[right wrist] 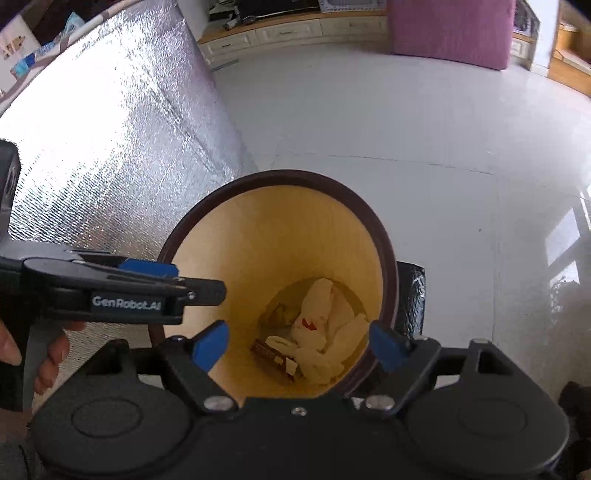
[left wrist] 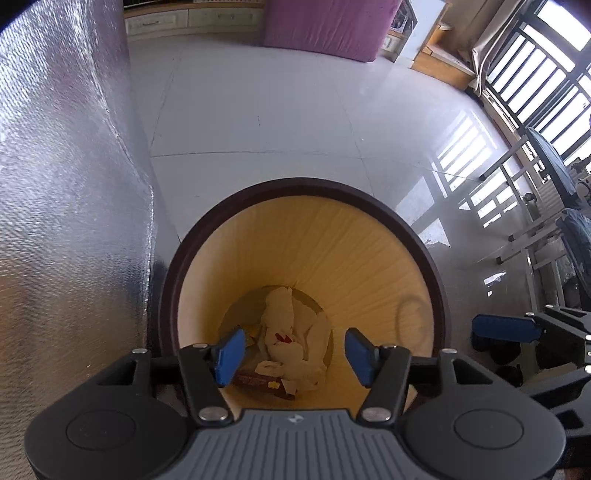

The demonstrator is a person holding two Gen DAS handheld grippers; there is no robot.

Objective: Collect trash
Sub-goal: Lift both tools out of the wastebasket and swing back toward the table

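A round waste bin with a dark brown rim [left wrist: 424, 243] and a yellow wood-grain inside stands on the floor; it also shows in the right wrist view [right wrist: 384, 236]. At its bottom lie crumpled white tissues [left wrist: 291, 332] [right wrist: 325, 325] and a brown wrapper [left wrist: 258, 380] [right wrist: 269, 352]. My left gripper [left wrist: 295, 356] is open and empty above the bin's mouth; it also shows from the side in the right wrist view [right wrist: 207, 288]. My right gripper [right wrist: 299, 347] is open and empty above the bin, and one blue pad [left wrist: 506, 328] of it shows in the left wrist view.
A table draped in silver foil [left wrist: 66, 184] [right wrist: 110, 147] stands right against the bin's left side. White floor tiles [left wrist: 258, 110] stretch beyond to a purple-covered piece of furniture [left wrist: 325, 26] and low cabinets [right wrist: 288, 33]. A barred window and metal rack [left wrist: 535, 229] are at the right.
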